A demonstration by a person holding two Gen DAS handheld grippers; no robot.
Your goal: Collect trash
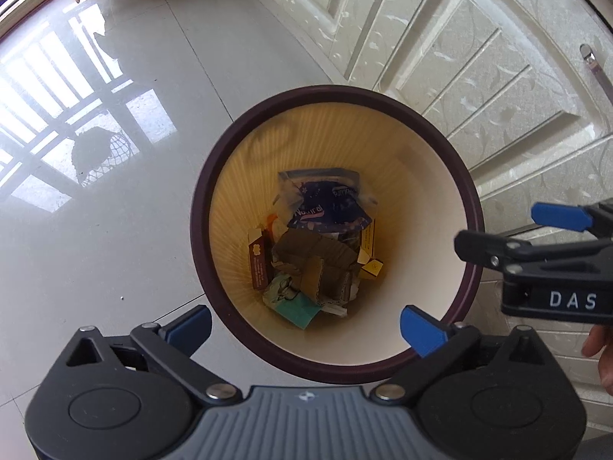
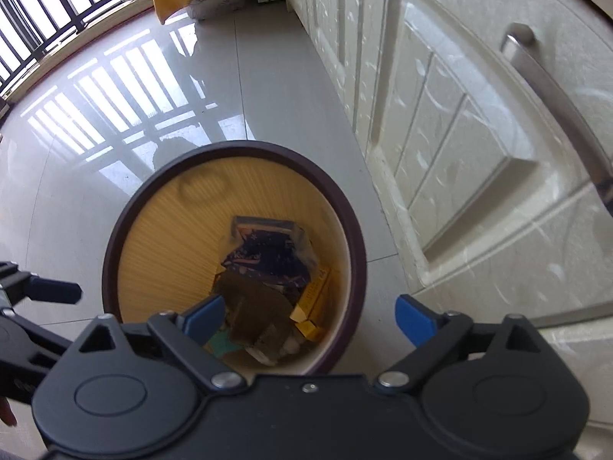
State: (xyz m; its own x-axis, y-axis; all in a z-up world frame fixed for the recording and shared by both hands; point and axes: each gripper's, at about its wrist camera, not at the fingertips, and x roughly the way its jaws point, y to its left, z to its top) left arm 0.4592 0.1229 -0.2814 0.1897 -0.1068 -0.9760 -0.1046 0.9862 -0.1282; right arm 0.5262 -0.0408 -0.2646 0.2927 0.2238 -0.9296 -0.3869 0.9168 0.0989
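Two black grippers with blue pads, the left gripper and the right gripper, hang with jaws spread wide and nothing between them, both pointing down over a round waste bin with a dark maroon rim and pale yellow inside. Crumpled brown cardboard, a dark blue wrapper and small yellow boxes lie at its bottom. It stands on glossy grey floor tiles, just beside a cream panelled cabinet door.

Crumpled trash inside round bin
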